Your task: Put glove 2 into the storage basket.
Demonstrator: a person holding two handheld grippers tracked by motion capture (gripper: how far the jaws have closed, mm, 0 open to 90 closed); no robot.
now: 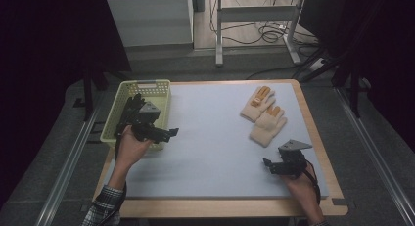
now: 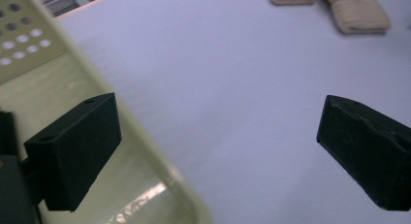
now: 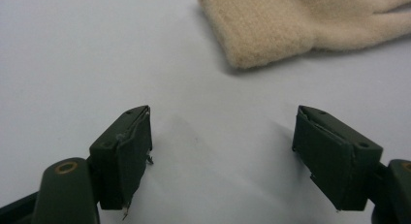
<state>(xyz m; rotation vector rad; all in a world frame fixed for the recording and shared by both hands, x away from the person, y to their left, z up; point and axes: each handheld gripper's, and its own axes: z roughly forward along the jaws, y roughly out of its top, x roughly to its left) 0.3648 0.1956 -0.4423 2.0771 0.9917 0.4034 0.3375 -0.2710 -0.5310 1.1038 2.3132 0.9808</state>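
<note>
High view: my left gripper by basket, right gripper near gloves; both jaws wide open, w/ nothing held.

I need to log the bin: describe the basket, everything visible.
The basket is a pale yellow-green rectangular tub that looks like plastic, its walls pierced with rows of small holes. It sits upright at the mat's far-left corner. The left gripper, jaws open, is at its near edge; contact cannot be told.
</note>
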